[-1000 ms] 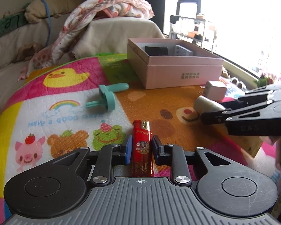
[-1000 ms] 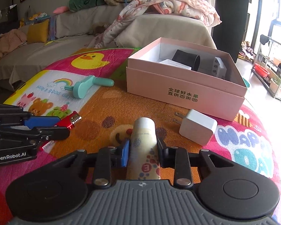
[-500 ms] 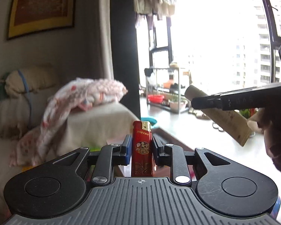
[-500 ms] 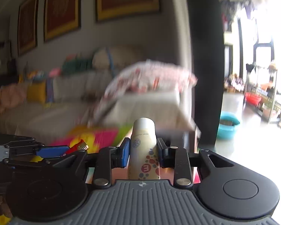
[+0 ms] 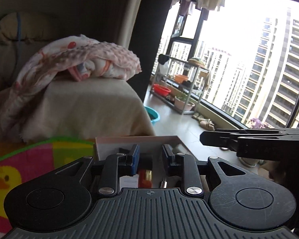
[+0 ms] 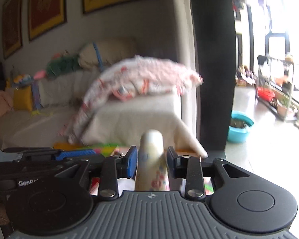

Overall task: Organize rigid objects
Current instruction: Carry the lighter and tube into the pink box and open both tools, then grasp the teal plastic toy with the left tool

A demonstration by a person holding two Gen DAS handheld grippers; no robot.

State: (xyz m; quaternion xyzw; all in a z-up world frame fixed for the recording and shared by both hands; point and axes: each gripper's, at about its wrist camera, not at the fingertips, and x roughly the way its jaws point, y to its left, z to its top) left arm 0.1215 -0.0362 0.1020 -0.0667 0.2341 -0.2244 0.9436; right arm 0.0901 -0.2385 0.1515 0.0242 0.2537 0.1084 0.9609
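Observation:
My left gripper hovers over the open pink box. Its jaws stand apart with nothing between the pads. The red lighter shows lower down, inside the box. In the right wrist view my right gripper has its jaws opening. The cream bottle is still between them, blurred and tilted, with a thin gap at the pads. The right gripper reaches in from the right in the left wrist view, and the bottle does not show there. The left gripper sits at the left edge of the right wrist view.
The colourful play mat lies left of the box. Behind it is a cream sofa with a pink blanket. A teal basin stands on the floor, and a shelf rack by the window.
Both grippers rose from the mat and swung over the pink box. The lighter left the left jaws and dropped into the box. The right jaws loosened on the bottle.

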